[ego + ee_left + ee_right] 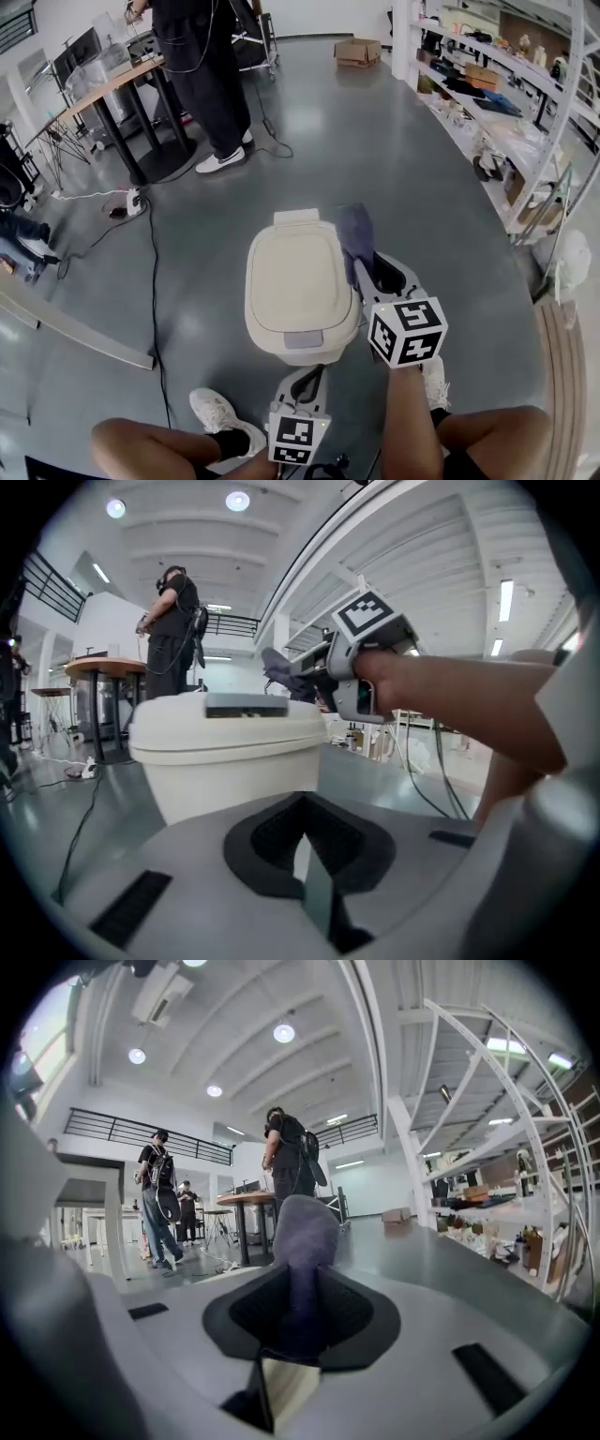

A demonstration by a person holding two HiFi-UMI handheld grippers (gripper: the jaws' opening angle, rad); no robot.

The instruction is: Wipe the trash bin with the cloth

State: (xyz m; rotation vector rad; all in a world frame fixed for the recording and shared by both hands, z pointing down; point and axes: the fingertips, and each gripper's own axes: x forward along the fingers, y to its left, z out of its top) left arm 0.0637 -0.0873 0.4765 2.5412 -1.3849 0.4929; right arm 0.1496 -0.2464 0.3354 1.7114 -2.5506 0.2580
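Head view: trash bin [300, 295] stands on bare grey floor [403, 169], w/ open room on its far side and R. Shelving [497, 84] lines the R edge, a cable [153, 281] runs along the L, and the person's shoe [217, 412] is near the bin's front. R gripper [362, 265] is just beside the bin's R rim, cloth [354, 232] sticking up from it. L gripper [309, 375] is at the bin's front. L gripper view: jaws together, nothing btwn, bin wall straight ahead. R gripper view: jaws clamped on the cloth.
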